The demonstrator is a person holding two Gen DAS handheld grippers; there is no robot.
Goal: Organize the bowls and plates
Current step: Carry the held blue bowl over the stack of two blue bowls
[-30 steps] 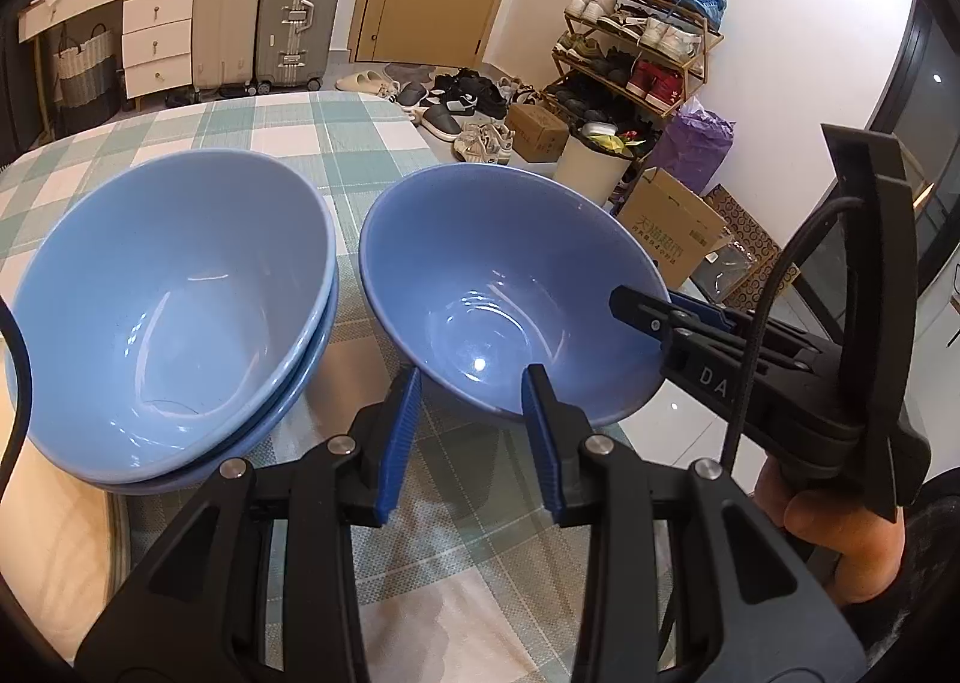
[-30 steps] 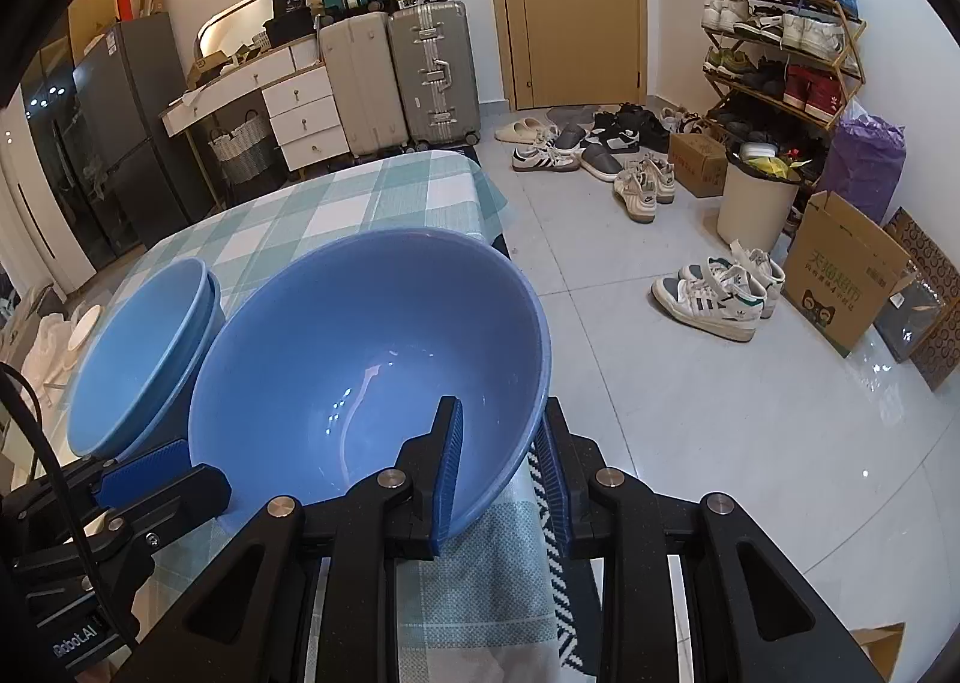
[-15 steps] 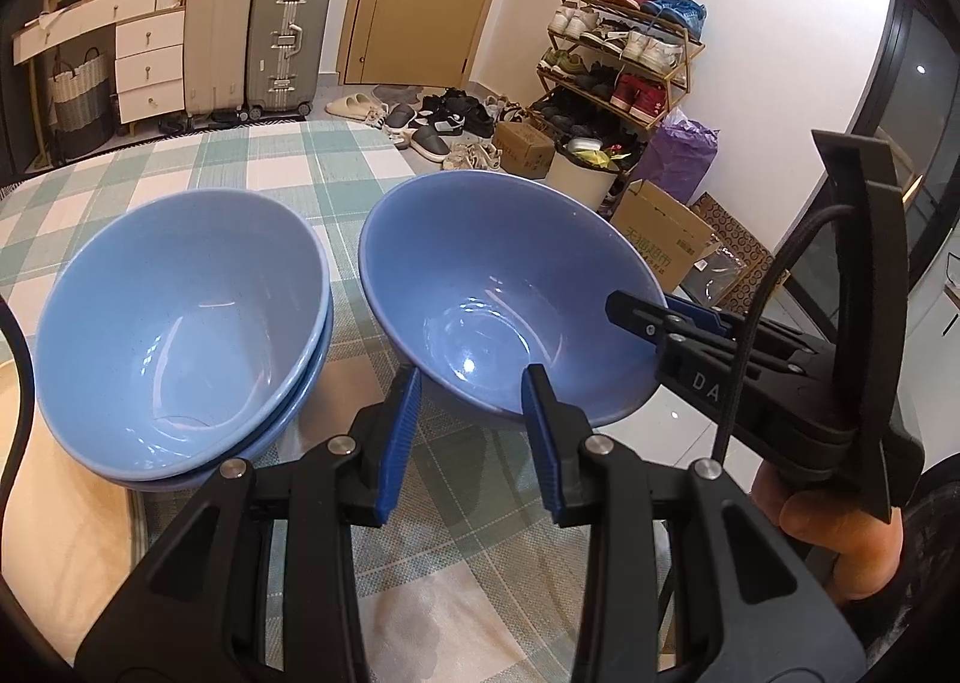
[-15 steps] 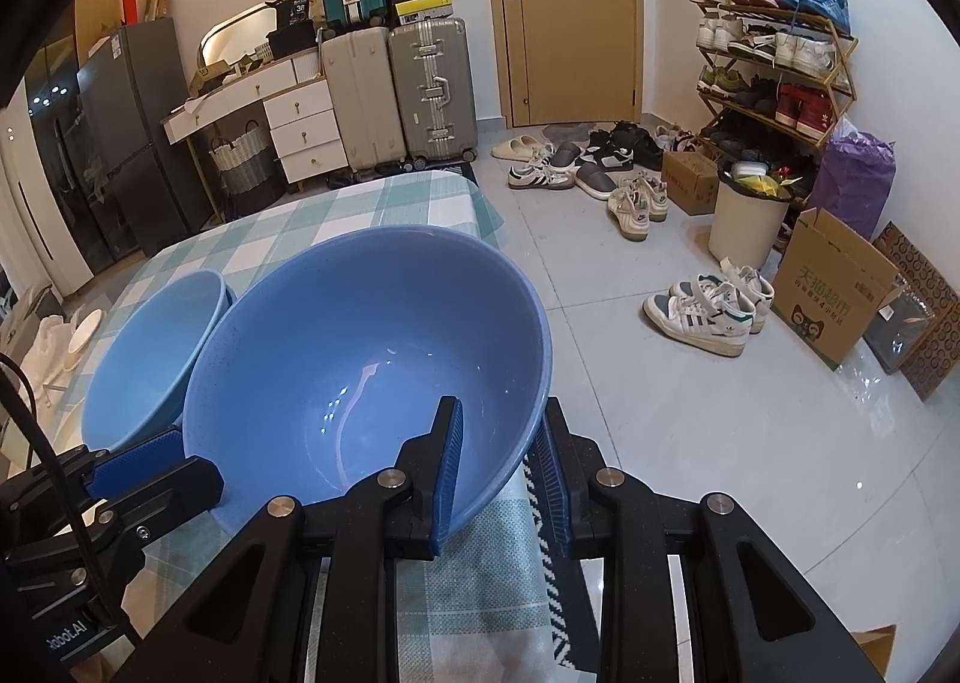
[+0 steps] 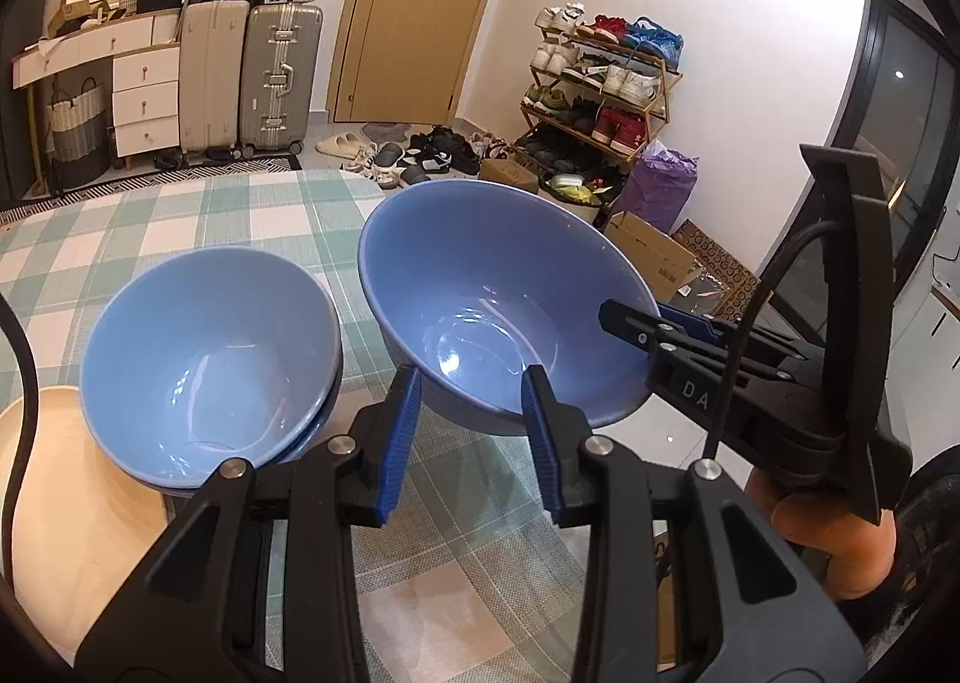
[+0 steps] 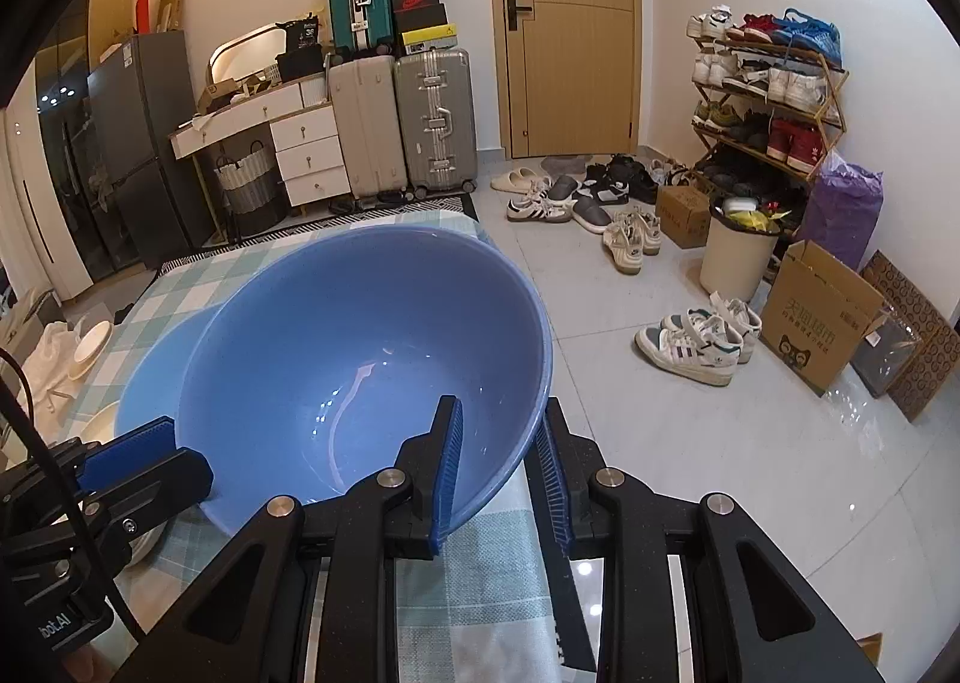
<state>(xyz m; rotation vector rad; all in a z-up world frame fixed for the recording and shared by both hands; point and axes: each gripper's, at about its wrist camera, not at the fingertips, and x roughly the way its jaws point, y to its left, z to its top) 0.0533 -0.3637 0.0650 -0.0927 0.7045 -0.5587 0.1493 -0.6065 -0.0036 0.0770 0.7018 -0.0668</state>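
Both cameras are sitting just behind their own jaws and looking forward and downward along them. The left wrist view is facing across the checked desk [image 5: 180, 215] toward the door [image 5: 414, 11], with the blue bowl [image 5: 504, 299] close in front and the right gripper [image 5: 624, 323] entering from the right edge. The right wrist view is looking from the desk's edge over the same blue bowl [image 6: 360, 347], very near, toward the floor [image 6: 750, 443] and door [image 6: 570, 23]. Both views are sharing the bowl, suitcases [image 5: 276, 71], door and shoe rack [image 5: 600, 83].
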